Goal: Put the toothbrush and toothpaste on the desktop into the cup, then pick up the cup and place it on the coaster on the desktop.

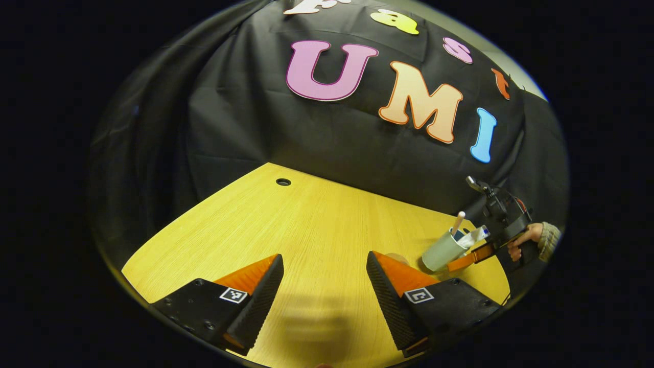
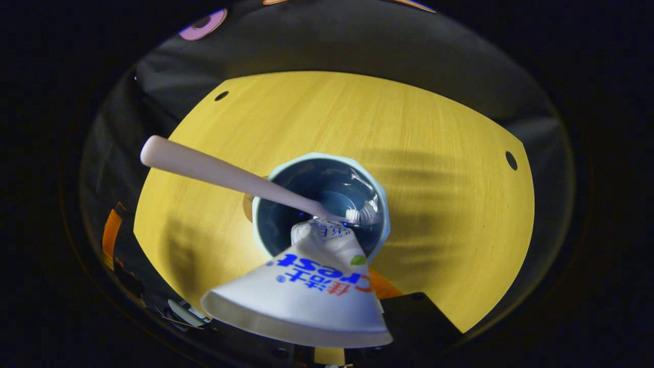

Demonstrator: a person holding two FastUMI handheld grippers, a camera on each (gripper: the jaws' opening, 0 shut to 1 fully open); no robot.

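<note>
Toothbrush [image 2: 225,174] and toothpaste [image 2: 306,286] both down in the cup [image 2: 321,159], so loading looks done. Right gripper [image 1: 462,263] low against the cup's side near the desk's [image 1: 317,225] right edge, probably clamped on it, hard to tell. Left gripper [image 1: 324,286] spread wide, holding nothing. Loads of bare desk to the left.
</note>
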